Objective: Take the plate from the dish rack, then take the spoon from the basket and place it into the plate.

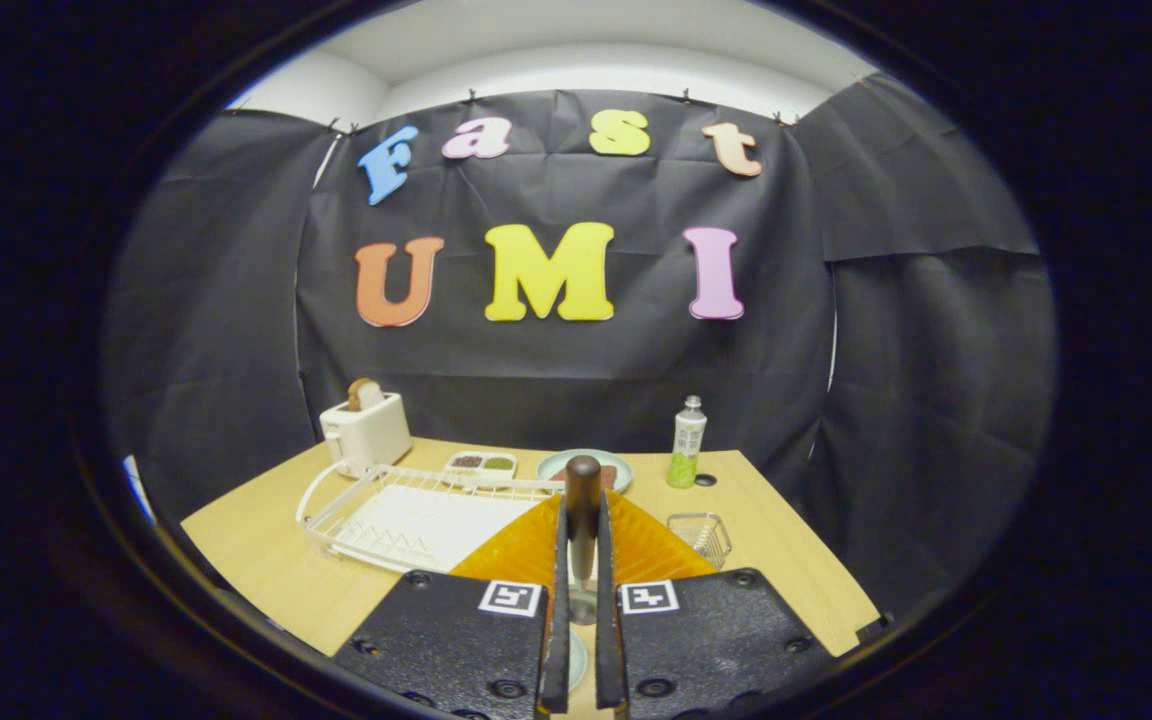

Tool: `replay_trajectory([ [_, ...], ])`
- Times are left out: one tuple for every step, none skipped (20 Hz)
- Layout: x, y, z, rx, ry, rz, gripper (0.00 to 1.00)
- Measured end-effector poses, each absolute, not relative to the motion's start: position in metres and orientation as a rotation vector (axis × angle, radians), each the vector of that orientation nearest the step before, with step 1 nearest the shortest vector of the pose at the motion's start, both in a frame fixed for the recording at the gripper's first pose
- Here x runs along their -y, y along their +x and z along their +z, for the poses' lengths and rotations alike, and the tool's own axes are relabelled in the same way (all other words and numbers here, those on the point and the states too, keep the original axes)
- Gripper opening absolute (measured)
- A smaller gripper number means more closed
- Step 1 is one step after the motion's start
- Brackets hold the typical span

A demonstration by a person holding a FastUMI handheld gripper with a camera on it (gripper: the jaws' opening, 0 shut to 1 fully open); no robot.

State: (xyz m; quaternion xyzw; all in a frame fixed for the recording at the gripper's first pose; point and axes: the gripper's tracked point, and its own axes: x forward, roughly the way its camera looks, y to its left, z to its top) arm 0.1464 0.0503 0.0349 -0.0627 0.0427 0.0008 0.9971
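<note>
My gripper [583, 520] is shut on the spoon [583, 485], whose dark rounded handle stands up between the two fingers, with a metal shaft showing lower down. Just under and ahead of the fingers lies the orange ribbed plate [521, 550] on the wooden table, spreading out to both sides of them. The white wire dish rack [406, 510] stands left of the plate with no dishes in it. A small wire basket [701, 535] sits to the right of the plate. The spoon's bowl end is mostly hidden between the gripper's bodies.
A white toaster [366, 428] with a slice of bread stands at the back left. A small two-part dish [481, 463], a pale green plate [616, 465] with food and a bottle [686, 442] line the table's far edge. The table's right edge lies beyond the basket.
</note>
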Motion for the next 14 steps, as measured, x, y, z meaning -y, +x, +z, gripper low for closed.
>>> replay_trajectory([
  [-0.059,0.143,0.029,-0.085,-0.139,-0.002,0.15],
  [-0.068,0.138,0.023,-0.082,-0.145,0.001,0.15],
  [-0.078,0.133,0.016,-0.078,-0.148,0.009,0.15],
  [-0.089,0.13,0.008,-0.077,-0.144,0.019,0.15],
  [-0.098,0.127,-0.001,-0.076,-0.139,0.03,0.16],
  [-0.108,0.124,-0.008,-0.073,-0.138,0.039,0.16],
  [-0.115,0.122,-0.016,-0.069,-0.138,0.043,0.16],
  [-0.12,0.12,-0.025,-0.064,-0.136,0.038,0.16],
  [-0.125,0.119,-0.035,-0.063,-0.132,0.034,0.16],
  [-0.129,0.118,-0.044,-0.061,-0.124,0.028,0.16],
  [-0.131,0.118,-0.055,-0.064,-0.113,0.02,0.16],
  [-0.13,0.118,-0.066,-0.072,-0.095,0.004,0.16],
  [-0.13,0.118,-0.076,-0.076,-0.072,-0.008,0.16],
  [-0.129,0.12,-0.084,-0.077,-0.052,-0.018,0.16],
])
